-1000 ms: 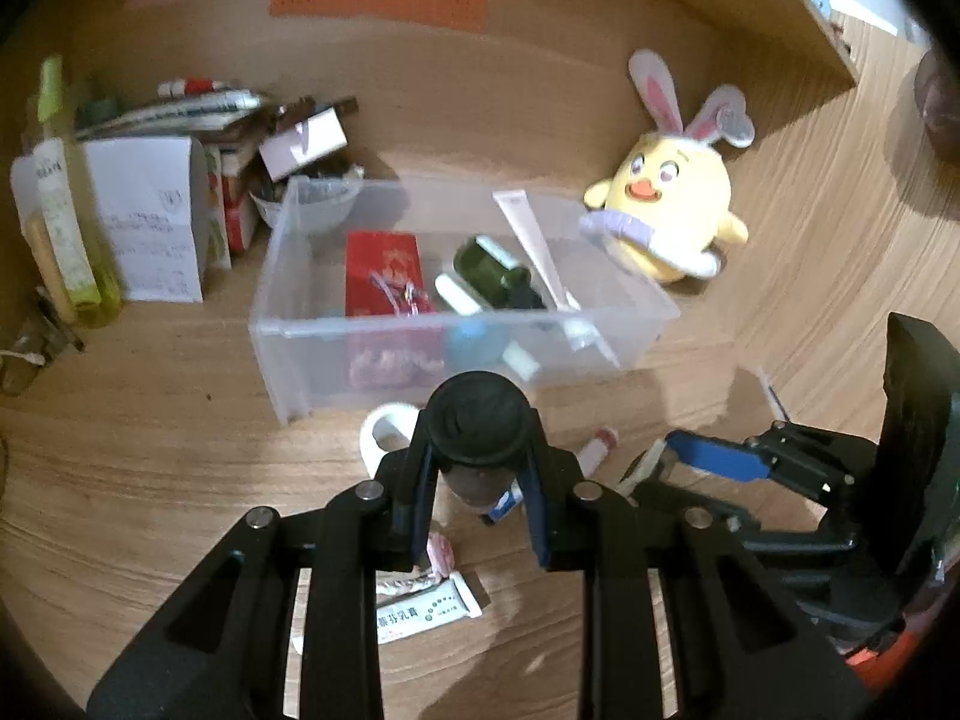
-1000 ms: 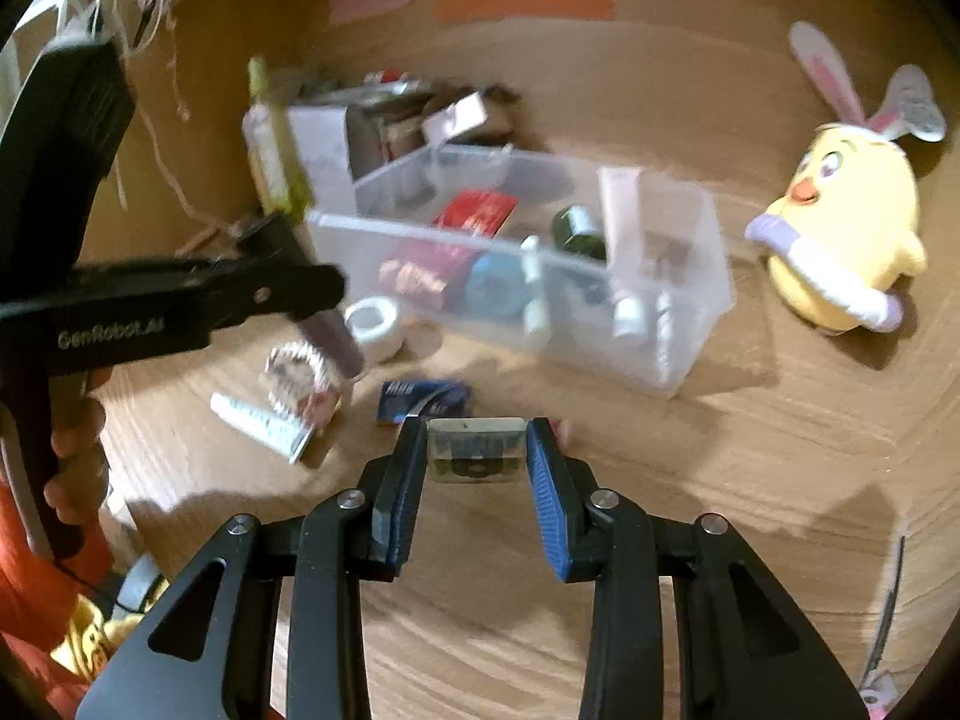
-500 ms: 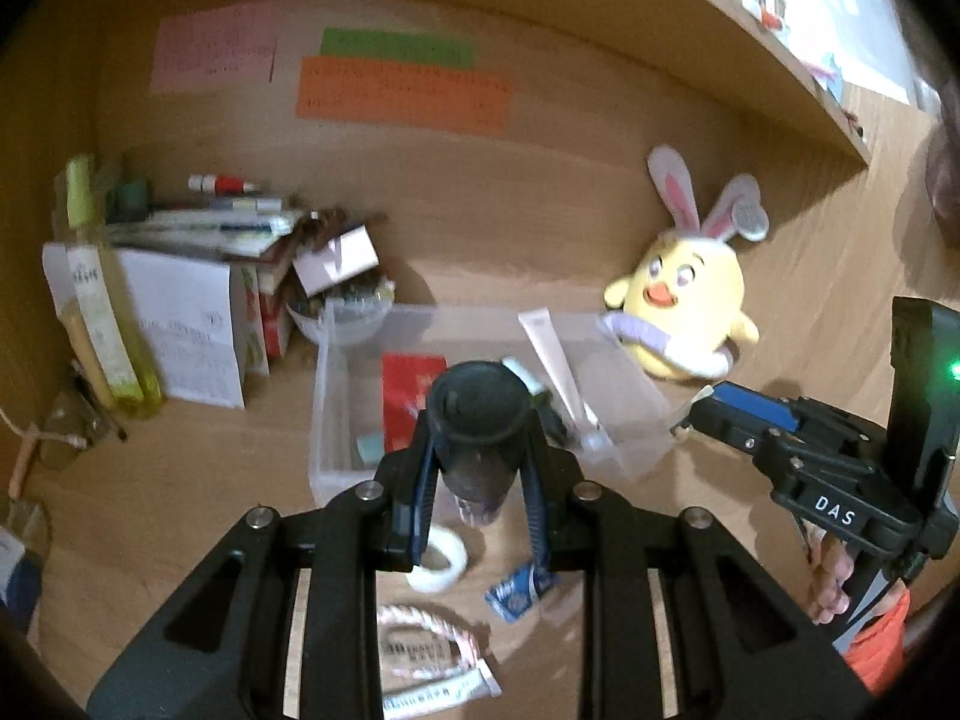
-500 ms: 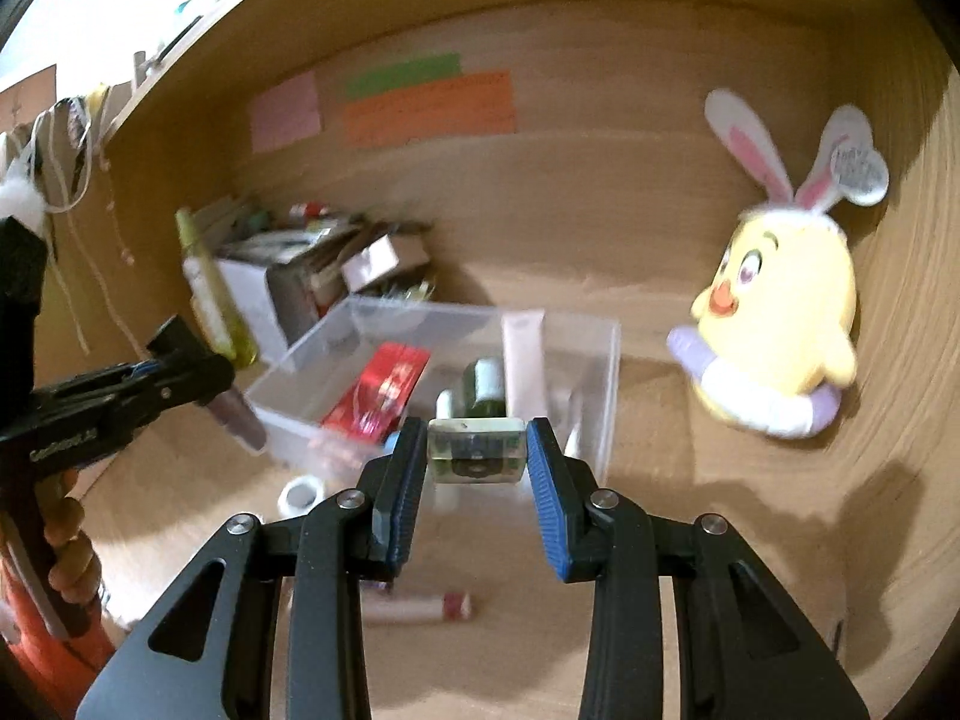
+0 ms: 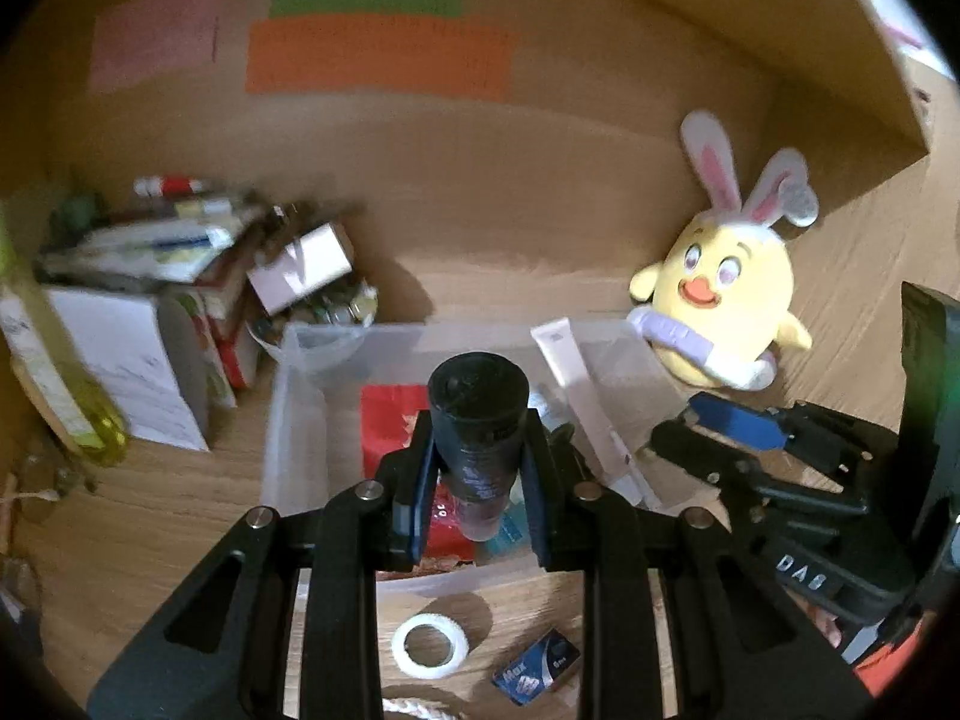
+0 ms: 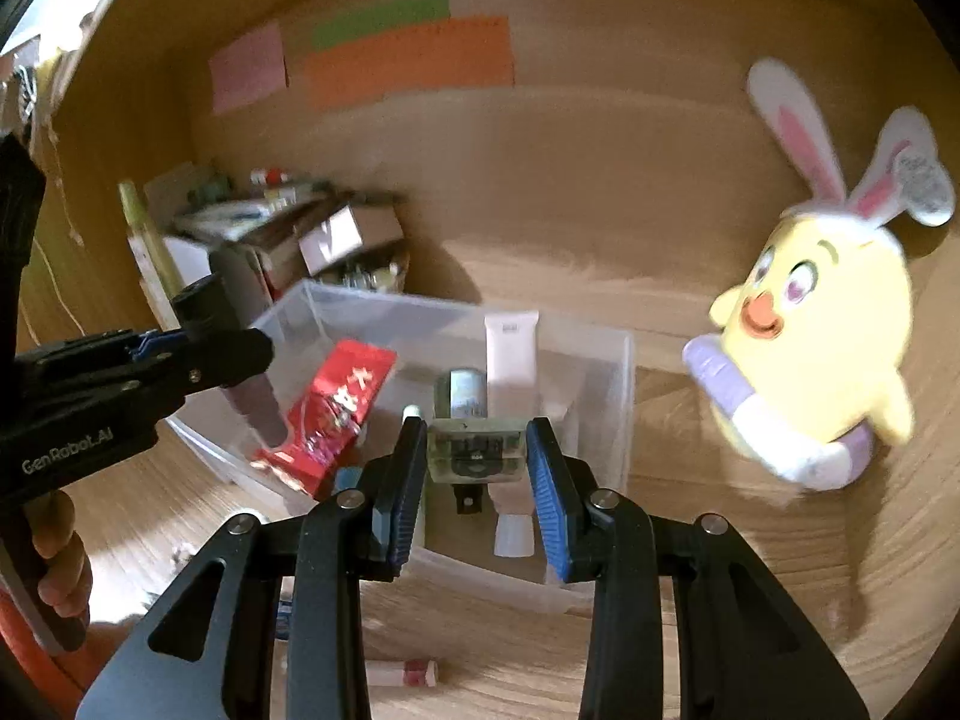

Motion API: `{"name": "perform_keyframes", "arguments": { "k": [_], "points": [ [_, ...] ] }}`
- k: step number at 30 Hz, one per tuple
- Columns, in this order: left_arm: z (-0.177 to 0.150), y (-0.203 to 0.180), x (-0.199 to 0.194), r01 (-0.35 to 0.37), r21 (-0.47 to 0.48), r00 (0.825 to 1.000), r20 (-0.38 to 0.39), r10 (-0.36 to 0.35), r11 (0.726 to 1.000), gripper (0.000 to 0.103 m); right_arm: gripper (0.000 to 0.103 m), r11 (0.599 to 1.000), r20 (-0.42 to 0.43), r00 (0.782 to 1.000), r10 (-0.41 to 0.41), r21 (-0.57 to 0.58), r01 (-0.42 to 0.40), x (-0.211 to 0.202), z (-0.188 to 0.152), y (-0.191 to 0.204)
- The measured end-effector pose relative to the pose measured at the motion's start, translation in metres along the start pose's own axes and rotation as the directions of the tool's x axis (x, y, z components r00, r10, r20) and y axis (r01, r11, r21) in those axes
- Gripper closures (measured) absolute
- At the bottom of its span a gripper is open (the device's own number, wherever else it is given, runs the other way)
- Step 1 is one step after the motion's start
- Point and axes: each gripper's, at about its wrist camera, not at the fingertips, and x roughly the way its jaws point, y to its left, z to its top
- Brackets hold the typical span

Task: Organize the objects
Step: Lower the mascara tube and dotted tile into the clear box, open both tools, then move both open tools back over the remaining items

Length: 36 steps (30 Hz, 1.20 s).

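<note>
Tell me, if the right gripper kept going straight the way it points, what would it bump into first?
Probably the white tube leaning in the clear bin. The right gripper, clamped on a small clear box, points down into the bin, with the tube straight ahead. Depth is hard to judge; the green bottle beside it is close too.

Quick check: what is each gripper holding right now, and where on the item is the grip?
Left gripper: dark tube, clamped just under its black cap. Right gripper: small clear box, pinched across its two ends.
</note>
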Motion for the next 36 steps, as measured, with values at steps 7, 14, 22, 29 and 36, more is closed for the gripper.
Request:
{"name": "perform_keyframes", "arguments": {
  "k": [7, 14, 22, 29, 36],
  "points": [
    [-0.009, 0.011, 0.037, 0.065, -0.047, 0.993, -0.099, -0.069, 0.997, 0.078, 0.072, 1.0, -0.077, 0.997, 0.001, -0.003, -0.001, 0.033, -0.009, -0.002],
    [-0.01, 0.025, 0.048, 0.042, -0.083, 0.992, -0.117, -0.051, 0.996, 0.064, 0.072, 1.0, -0.084, 0.996, -0.011, -0.024, 0.009, 0.039, -0.01, -0.001],
    [-0.008, 0.023, 0.027, -0.009, -0.053, 0.999, -0.046, 0.006, 0.999, 0.04, 0.055, 0.999, -0.078, 0.997, -0.024, -0.031, 0.022, 0.032, -0.008, -0.001],
    [-0.011, 0.014, -0.005, -0.062, 0.009, 0.998, 0.014, 0.062, 0.998, 0.019, 0.03, 1.0, -0.023, 1.0, -0.015, -0.012, 0.015, -0.001, -0.006, -0.003],
    [-0.033, 0.009, -0.043, -0.129, 0.06, 0.99, 0.061, 0.125, 0.99, 0.005, 0.019, 0.999, -0.008, 1.0, -0.005, -0.039, 0.005, -0.03, -0.021, 0.004]
  ]
}}
